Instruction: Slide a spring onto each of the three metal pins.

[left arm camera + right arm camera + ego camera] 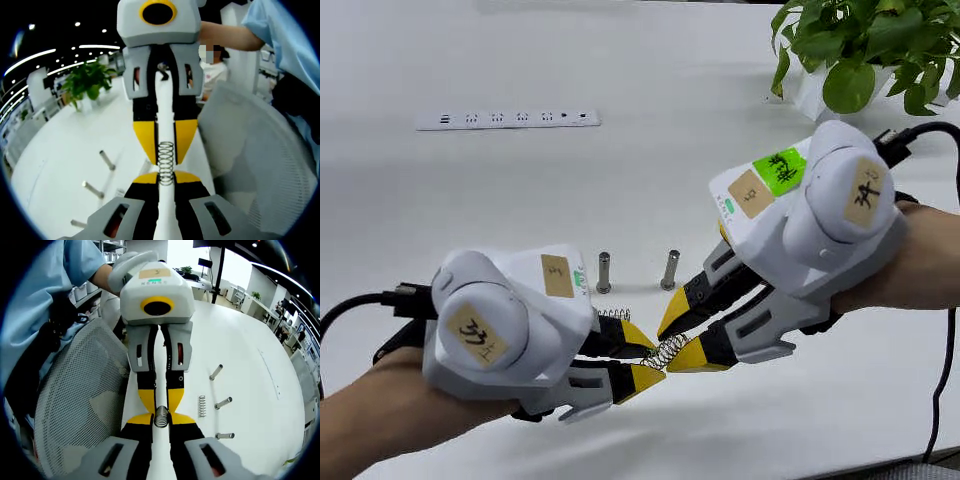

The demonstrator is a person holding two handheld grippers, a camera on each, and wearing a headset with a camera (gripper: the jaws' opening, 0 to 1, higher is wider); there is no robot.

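On a white table [520, 200] in an open office, with a plant [865, 45] at the far right corner and a power strip [508, 119] along the far side, you hold both tools tip to tip just above the surface. Your left gripper [658, 360] reaches in from the near left and your right gripper [668, 350] from the right. Each has its jaws drawn nearly together on one end of the same spring [166, 162], which bridges the small gap between the yellow tips. The three pins [223, 402] stand upright in a row just beyond that meeting point, all of them bare. In the head view, two of them stand between the grippers, farther from you. A spare spring [202, 406] lies flat on the table beside the row, apart from the pins.

The coming move turns on one relation: the held spring's long axis runs roughly level, from one gripper to the other, while the pins point straight up. By the look of it, the spring must be tipped on end and its open bore brought over a pin top. In the head view your right gripper's tips sit near the right-hand pin, so that arm seems better placed to carry the spring once the left lets go.
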